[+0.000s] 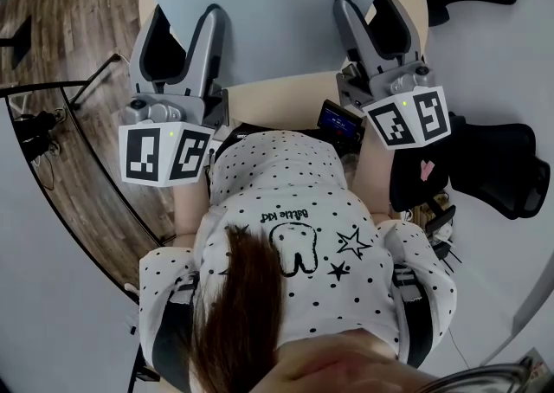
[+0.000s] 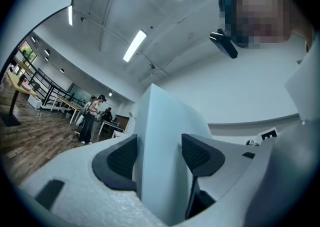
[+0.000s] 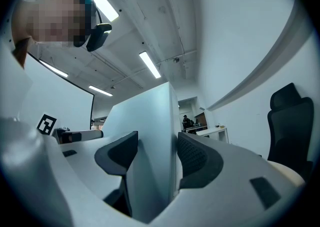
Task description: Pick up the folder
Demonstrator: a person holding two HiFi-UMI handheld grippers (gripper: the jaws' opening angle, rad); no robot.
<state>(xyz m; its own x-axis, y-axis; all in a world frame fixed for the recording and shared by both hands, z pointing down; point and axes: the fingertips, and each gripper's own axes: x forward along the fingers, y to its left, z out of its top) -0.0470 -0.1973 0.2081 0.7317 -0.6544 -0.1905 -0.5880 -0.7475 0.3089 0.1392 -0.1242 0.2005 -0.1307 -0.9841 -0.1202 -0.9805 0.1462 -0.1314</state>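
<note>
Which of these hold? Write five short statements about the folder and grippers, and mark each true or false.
1. The left gripper is shut on the folder. True.
2. The right gripper is open and empty. False: its jaws also clamp the folder.
3. The folder is pale blue-grey. True.
4. The black chair stands at the person's left. False: it is at the right.
5. People stand in the distance in the left gripper view. True.
</note>
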